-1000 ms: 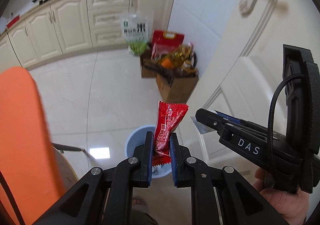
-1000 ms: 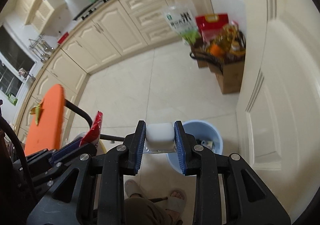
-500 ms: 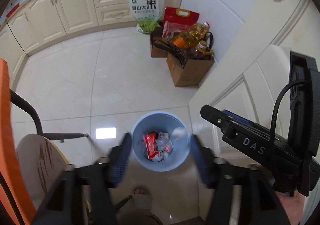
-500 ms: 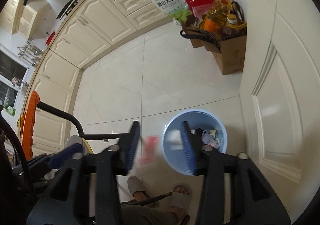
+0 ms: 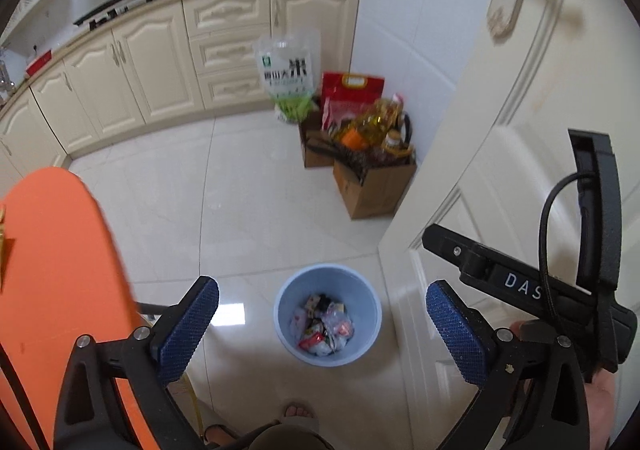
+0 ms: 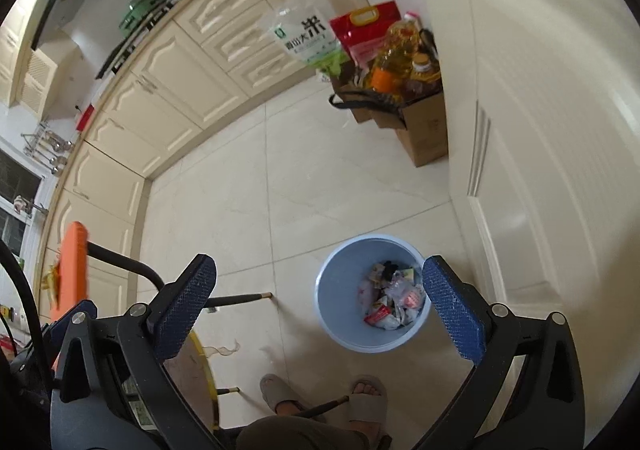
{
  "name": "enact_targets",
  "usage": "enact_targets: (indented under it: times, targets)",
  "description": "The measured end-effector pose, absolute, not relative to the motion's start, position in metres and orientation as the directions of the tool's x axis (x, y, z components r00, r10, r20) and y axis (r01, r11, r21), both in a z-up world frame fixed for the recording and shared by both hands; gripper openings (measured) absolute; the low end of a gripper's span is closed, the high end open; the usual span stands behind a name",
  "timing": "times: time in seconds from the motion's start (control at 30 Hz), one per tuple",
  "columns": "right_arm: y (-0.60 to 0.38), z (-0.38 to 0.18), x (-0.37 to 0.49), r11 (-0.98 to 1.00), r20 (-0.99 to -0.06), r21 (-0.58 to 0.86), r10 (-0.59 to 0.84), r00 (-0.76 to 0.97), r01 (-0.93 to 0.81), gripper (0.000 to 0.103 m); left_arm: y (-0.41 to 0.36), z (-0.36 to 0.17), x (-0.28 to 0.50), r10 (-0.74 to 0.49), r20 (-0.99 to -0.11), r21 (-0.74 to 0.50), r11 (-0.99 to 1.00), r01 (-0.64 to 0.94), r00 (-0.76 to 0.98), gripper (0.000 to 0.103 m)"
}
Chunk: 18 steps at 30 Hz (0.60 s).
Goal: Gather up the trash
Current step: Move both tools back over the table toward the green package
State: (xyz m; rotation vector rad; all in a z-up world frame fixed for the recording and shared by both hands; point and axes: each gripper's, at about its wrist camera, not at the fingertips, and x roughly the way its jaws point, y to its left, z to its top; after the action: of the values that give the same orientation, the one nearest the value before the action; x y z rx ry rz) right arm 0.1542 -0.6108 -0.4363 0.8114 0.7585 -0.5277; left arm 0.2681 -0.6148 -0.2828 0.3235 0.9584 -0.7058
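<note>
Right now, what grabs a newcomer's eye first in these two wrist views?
The pale blue bin on the floor tiles, with crumpled wrappers inside, lies below both grippers. The left gripper and right gripper have just been opening and stand wide with nothing between the blue pads. Next comes the orange chair back at the left, then the cardboard boxes of groceries by the door.

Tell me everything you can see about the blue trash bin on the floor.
The blue trash bin is a round, open-topped pail, plastic by its look, light blue all over, with no lid in view. It stands upright on the pale tiled floor, close beside the cream door; contact cannot be told. Crumpled wrappers, white, clear and red, cover its bottom; it is far from full. Neither gripper touches it.
</note>
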Motion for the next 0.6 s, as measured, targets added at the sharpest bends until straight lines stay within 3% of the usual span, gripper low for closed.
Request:
enact_targets:
  times: [0.6]
  targets:
    - [-0.468, -0.271, 0.14, 0.767, -0.602, 0.366, -0.238, 0.762, 0.528, 0.103, -0.361, -0.168, 0.139, -0.494, -0.588, -0.093, 0.828, 0.553, 0.64, 0.102]
